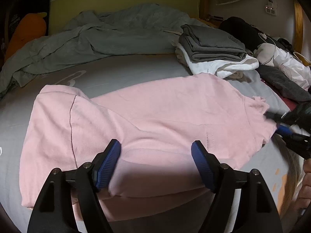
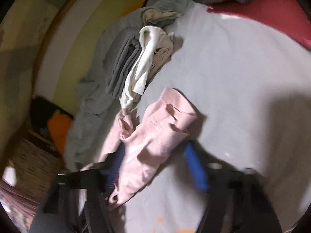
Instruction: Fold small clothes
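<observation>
pink shirt (image 1: pixel 155 116) lies between the spread left tongs (image 1: pixel 155 151); right tongs (image 2: pixel 155 155) gape around its edge.

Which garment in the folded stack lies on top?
The dark grey garment lies on top; the white garment and a beige one sit under it.

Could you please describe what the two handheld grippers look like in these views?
The left gripper has black, angular plastic arms fixed with round silver screws, each tipped by a ribbed blue pad. The right gripper has the same black frame and blue ribbed pads, though blurred. No cables or markings are visible on either.
</observation>
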{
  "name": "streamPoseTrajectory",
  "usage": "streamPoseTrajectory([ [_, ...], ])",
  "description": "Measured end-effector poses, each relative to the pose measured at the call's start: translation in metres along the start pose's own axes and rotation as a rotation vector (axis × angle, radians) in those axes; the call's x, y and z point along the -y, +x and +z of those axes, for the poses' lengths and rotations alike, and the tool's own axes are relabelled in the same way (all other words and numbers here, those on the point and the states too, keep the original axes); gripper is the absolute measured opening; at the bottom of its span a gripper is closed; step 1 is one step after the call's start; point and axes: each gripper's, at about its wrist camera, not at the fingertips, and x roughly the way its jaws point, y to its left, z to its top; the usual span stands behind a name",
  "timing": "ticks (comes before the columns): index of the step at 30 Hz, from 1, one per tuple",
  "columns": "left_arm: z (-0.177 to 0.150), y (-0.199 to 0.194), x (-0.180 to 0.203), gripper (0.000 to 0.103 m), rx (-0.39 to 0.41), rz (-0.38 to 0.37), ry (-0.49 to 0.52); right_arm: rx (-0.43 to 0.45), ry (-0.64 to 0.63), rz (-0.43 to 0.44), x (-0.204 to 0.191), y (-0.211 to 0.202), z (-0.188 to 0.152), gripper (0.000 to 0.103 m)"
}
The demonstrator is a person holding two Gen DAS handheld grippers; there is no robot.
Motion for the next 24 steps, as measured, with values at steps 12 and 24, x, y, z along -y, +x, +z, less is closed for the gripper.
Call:
streamPoseTrajectory([
  [12, 0.012, -0.102, -0.051, 0.063, 0.278, 0.024, -0.024, 0.283, -0.497, -0.064, -0.119, -0.034, -0.033, 0.003],
  [24, -0.006, -0.16, -0.188, 0.065, 0.37, 0.17, -0.277, 0.069, -0.784, 0.051, -0.237, 0.055, -0.164, 0.003],
])
